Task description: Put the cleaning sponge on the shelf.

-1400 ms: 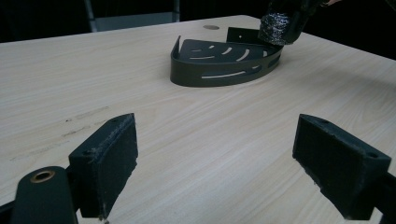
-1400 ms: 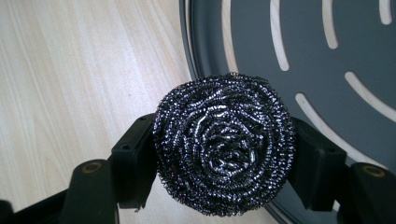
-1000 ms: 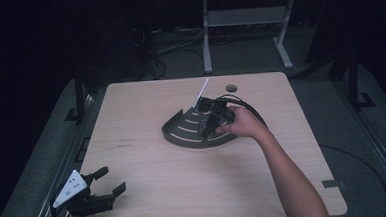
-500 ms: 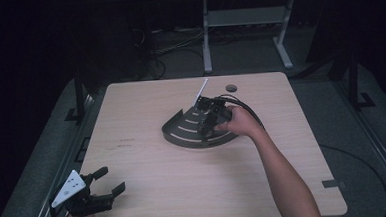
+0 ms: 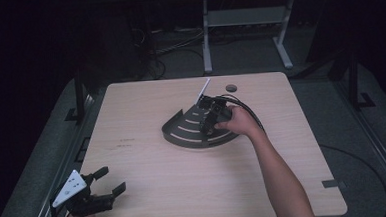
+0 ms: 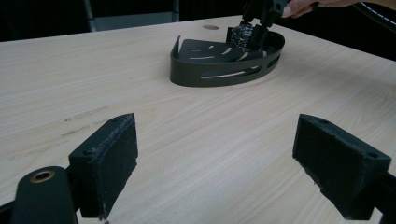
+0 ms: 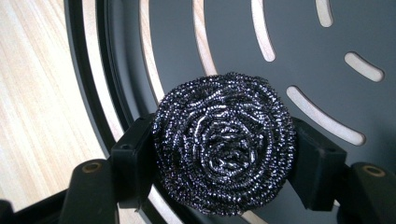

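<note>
Above the slotted floor of the dark quarter-round rack (image 5: 192, 131), toward the desk's far right quarter, the right gripper (image 7: 224, 154) is shown with its jaws closed on the steel-wool scourer (image 7: 224, 142); one black pad is pressed against each side of the coiled ball, and the ball's round face is turned to the right gripper view's camera; no long axis is offered by so round a thing, so the grip line is set simply across its middle. From the left gripper view the scourer (image 6: 243, 35) is seen hanging just over the rack (image 6: 224, 65), inside the curved wall and near the rack's back corner; whether the ball already touches the floor cannot be told. The deciding relation is judged to be vertical: the rack floor (image 7: 299, 46) lies straight ahead of the jaws, beyond the ball, with the curved rim at the left of that view, so a short descent followed by a parting of the jaws is what a placement inside the wall would call for; a drift toward the rim would risk the ball being set on the wall's edge. At the desk's (image 5: 150, 191) near left corner the left gripper (image 5: 93, 196) is held well apart from the rack; its jaws stand wide open with nothing between the pads (image 6: 109, 156); the right hand (image 5: 239, 121) is by far the nearer to the work.
</note>
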A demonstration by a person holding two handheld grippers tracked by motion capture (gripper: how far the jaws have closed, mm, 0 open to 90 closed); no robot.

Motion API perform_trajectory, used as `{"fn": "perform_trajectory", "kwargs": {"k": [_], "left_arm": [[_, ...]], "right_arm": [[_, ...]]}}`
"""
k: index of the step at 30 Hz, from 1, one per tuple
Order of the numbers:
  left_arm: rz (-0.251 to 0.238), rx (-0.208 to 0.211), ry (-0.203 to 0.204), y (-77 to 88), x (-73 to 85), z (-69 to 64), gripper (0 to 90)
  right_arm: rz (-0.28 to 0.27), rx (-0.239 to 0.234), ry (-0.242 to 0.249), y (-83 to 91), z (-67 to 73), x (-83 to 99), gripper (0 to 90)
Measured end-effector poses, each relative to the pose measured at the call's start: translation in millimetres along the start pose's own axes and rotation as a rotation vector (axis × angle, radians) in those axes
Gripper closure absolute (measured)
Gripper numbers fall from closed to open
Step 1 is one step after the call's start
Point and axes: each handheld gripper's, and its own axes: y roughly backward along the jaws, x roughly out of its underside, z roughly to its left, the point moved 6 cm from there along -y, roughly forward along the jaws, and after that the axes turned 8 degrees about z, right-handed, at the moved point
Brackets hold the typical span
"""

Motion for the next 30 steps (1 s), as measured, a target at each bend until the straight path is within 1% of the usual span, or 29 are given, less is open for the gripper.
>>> {"fn": "perform_trajectory", "kwargs": {"k": [2, 4, 7, 10, 19, 23, 26, 30], "left_arm": [[0.001, 0.001, -0.001, -0.1, 0.1, -0.2, 13.3], [0.004, 0.002, -0.003, -0.4, 0.3, -0.4, 13.3], [0.003, -0.002, -0.004, -0.2, -0.3, -0.8, 13.3], [0.006, -0.007, -0.012, 0.1, -0.6, -0.8, 13.3], [0.006, -0.003, -0.007, -0.6, -0.1, -1.0, 13.3], [0.006, -0.004, -0.008, -0.3, -0.4, -1.1, 13.3], [0.008, 0.0, -0.006, -0.8, -0.3, -1.5, 13.3], [0.006, 0.0, -0.005, -1.1, -0.5, -1.5, 13.3]], "right_arm": [[0.004, 0.006, -0.006, -1.9, -1.7, -0.5, 32.3], [0.007, 0.0, -0.015, -4.3, -3.0, -0.7, 32.3], [0.02, 0.013, -0.014, -8.9, -5.2, -0.9, 32.3], [0.03, 0.015, -0.016, -12.7, -5.2, -1.6, 32.3], [0.051, 0.008, -0.02, -21.0, -5.2, -3.2, 32.2], [0.049, 0.006, -0.023, -22.1, -5.1, -3.8, 32.1], [0.061, 0.006, -0.024, -24.0, -5.3, -3.2, 32.0], [0.048, -0.001, -0.031, -24.4, -6.0, -2.3, 31.8]]}}
